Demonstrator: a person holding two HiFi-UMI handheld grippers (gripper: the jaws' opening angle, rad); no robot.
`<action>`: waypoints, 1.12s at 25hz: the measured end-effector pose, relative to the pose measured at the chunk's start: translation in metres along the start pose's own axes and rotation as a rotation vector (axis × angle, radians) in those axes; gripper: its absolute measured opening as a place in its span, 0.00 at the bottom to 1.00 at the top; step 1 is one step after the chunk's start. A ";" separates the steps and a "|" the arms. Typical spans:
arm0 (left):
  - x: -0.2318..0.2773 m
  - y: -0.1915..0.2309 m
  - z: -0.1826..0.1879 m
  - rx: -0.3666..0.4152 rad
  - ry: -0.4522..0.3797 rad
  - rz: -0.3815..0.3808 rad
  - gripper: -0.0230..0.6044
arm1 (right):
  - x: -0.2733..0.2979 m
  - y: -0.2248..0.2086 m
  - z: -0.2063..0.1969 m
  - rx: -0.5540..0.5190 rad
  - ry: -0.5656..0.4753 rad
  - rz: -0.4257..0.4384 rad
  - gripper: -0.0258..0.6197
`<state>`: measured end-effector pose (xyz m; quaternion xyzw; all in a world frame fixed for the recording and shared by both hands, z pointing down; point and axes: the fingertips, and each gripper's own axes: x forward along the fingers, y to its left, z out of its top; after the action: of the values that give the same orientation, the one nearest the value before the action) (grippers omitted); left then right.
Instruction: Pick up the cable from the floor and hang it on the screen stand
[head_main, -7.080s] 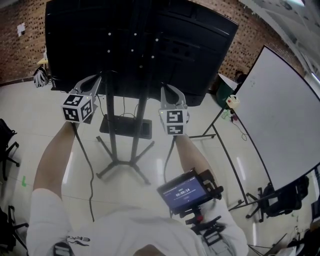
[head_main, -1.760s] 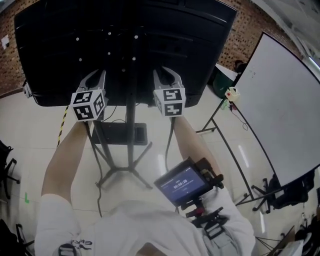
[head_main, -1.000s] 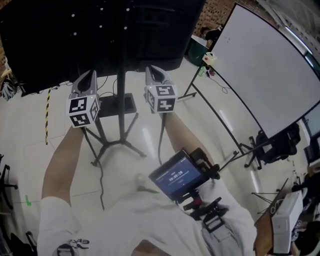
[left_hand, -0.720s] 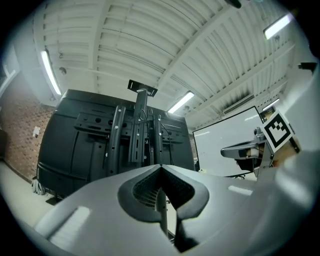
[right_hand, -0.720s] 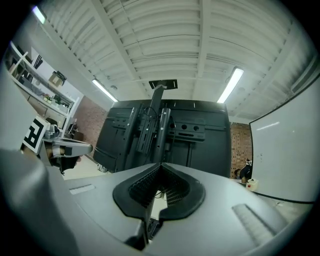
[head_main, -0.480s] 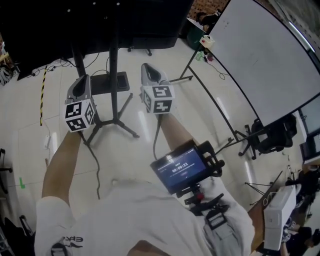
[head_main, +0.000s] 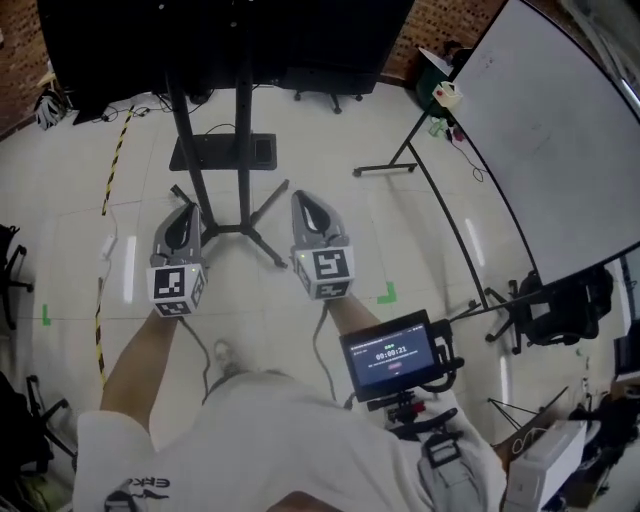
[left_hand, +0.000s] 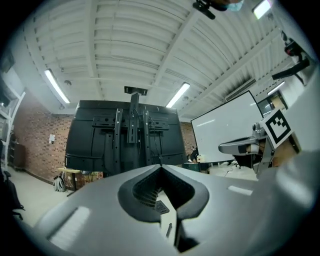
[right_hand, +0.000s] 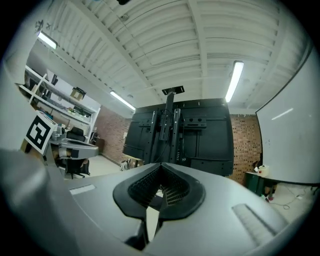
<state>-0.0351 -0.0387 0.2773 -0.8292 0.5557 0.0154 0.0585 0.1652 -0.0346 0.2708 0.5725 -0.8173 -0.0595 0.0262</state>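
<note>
Head view looks steeply down on a person's two bare forearms reaching forward over a pale tiled floor (head_main: 330, 140), each hand holding a grey two-jaw tool topped with a black-and-white marker cube. The grey left tool (head_main: 186, 212) and the grey right tool (head_main: 304, 198) sit side by side, near each other but apart. Both point toward the black metal screen stand (head_main: 243, 120), whose splayed legs meet the floor just ahead of and between the tool tips. A large black screen (head_main: 200, 40) fills the top of this view. A thin black cable (head_main: 212, 128) loops low behind the stand's post, just above a flat black base plate (head_main: 222, 152); I cannot tell whether it lies on the floor or hangs from the stand. Neither tool touches it. A yellow-and-black striped line (head_main: 119, 155) runs along the floor at the left, and a big white whiteboard on a black frame (head_main: 540, 150) stands at the right. A small black display on a chest mount (head_main: 390, 357) sits below the right forearm. Left gripper view shows that tool's jaws pressed together at the tips with nothing between them, the screen's back beyond. Right gripper view shows the same: jaws closed and empty, facing the screen's back.
</note>
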 end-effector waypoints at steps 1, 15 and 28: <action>-0.013 -0.007 -0.007 0.005 0.015 0.007 0.04 | -0.012 0.003 -0.009 0.016 0.013 0.009 0.06; -0.137 -0.023 -0.067 -0.051 0.139 0.042 0.04 | -0.115 0.056 -0.078 0.111 0.149 -0.004 0.06; -0.161 -0.014 -0.087 -0.082 0.173 0.052 0.04 | -0.139 0.073 -0.092 0.136 0.197 -0.042 0.06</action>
<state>-0.0871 0.1048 0.3795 -0.8143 0.5790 -0.0319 -0.0241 0.1554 0.1142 0.3750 0.5930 -0.8008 0.0521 0.0664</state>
